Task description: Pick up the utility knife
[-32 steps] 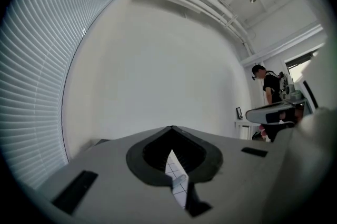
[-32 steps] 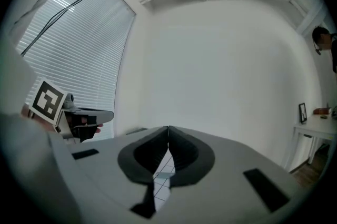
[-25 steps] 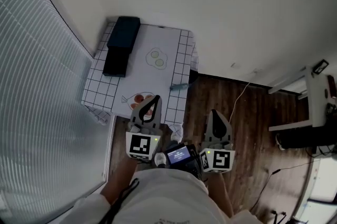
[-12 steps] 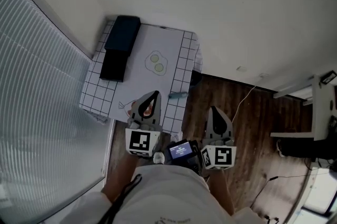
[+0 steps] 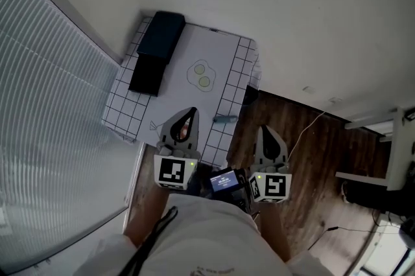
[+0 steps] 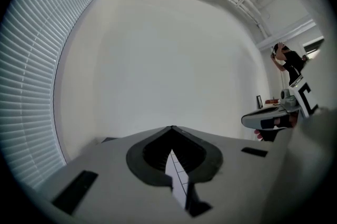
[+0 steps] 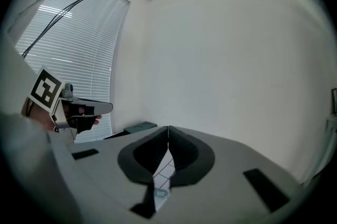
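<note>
Brought left gripper point(image 5: 190, 111) and right gripper point(image 5: 266, 129) nearer the table's point(image 5: 241, 67) near edge, both jaws together, empty. Left utility knife point(image 5: 225, 118) by the right edge untouched.

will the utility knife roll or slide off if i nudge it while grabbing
The utility knife looks slim and lies flat, so it probably won't roll. It sits near the edge of the checked tablecloth, so a sideways push might slide it off. The cloth could bunch under it.
</note>
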Demonstrator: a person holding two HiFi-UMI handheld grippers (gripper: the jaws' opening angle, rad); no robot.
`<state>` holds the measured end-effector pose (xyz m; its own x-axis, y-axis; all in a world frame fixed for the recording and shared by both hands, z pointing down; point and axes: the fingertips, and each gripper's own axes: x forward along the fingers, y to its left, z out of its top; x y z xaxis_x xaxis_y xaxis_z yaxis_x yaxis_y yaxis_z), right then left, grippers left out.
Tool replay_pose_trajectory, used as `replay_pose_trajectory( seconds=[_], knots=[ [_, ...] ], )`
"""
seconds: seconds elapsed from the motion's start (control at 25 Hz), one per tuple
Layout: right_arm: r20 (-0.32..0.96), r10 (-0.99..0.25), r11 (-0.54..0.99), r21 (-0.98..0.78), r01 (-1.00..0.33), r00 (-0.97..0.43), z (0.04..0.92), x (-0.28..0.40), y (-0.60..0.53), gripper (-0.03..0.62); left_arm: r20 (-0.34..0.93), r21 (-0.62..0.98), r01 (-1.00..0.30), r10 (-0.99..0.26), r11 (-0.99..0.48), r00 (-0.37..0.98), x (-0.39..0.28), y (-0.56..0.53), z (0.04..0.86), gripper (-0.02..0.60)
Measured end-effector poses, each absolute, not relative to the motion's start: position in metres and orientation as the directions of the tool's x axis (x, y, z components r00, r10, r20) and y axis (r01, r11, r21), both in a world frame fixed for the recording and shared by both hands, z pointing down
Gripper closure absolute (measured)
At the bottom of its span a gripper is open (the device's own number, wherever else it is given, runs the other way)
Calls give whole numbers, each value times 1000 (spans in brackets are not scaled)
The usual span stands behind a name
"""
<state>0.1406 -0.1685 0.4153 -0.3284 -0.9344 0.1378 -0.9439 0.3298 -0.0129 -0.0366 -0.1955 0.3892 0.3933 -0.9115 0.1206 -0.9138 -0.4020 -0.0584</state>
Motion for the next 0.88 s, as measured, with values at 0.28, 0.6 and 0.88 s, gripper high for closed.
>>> replay_pose_trajectory(
  seconds=[0.28,0.6,0.88],
  knots=[
    [188,-925,337,1,-941,-331,431,132,-181,588,133,-53,-901,-897,-431,421,-35,-213,396,578],
    [291,-893,363,12,-932,-344,467,119,-190,588,213,-54,-869,-856,-492,471,-30,-223,432,578],
    [399,-823,443,6,-896,-404,517,99,-194,552,263,-36,-845,-820,-534,508,-26,-229,471,578]
  ],
)
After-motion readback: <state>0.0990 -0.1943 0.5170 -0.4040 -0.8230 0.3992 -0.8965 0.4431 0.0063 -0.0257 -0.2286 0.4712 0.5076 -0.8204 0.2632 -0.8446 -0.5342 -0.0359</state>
